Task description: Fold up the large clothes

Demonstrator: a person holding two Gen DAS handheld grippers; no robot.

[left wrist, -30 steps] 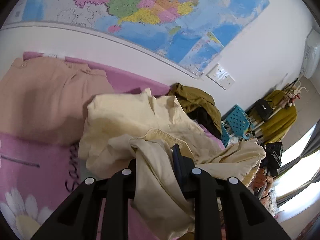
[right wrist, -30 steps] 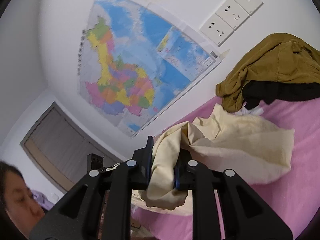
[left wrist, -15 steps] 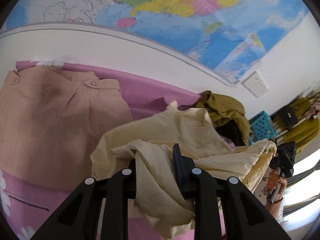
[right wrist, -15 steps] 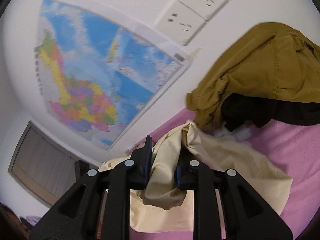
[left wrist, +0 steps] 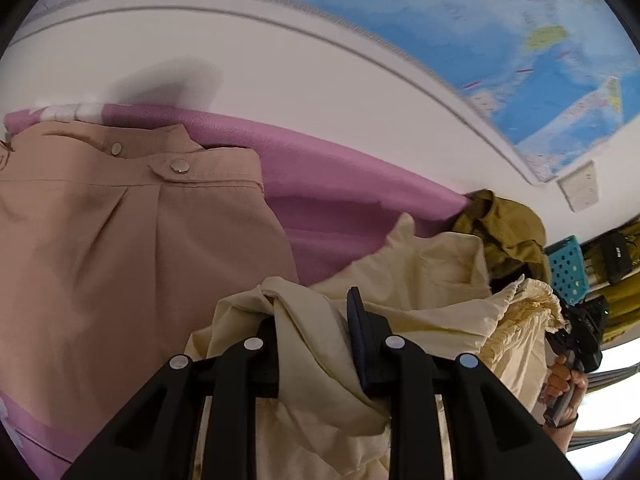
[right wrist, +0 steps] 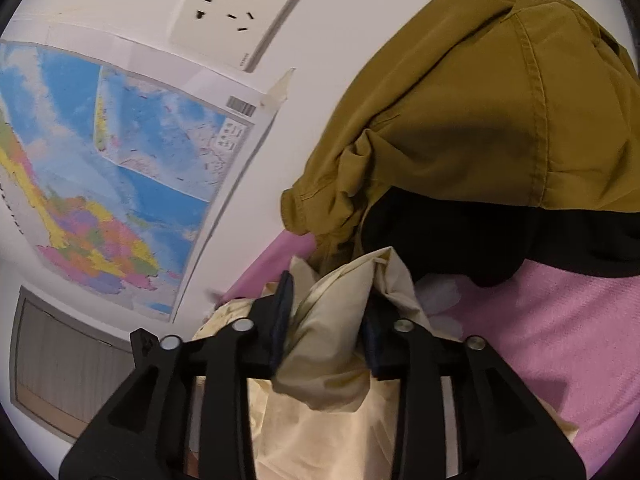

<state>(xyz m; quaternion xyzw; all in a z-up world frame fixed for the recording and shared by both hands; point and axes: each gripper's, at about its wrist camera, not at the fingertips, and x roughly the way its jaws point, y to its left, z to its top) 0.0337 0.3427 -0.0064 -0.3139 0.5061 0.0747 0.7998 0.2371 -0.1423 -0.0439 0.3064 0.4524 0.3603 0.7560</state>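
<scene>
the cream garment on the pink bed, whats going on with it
A person is working a cream garment with a handheld gripper in each hand, on a bed with a pink sheet. The left gripper has a bunch of it clamped between its jaws. The right gripper also has cream fabric between its jaws, but they are opening. A tan garment lies flat on the sheet, and an olive jacket sits heaped by the wall.

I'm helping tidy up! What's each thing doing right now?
Cream cotton garment: bunched, gripped at both ends.
Tan buttoned trousers: spread flat on the pink bedsheet.
Olive-green jacket: crumpled heap.
Left gripper: clamped on cream fabric.
Right gripper: jaws opening, cream fabric between them.
</scene>
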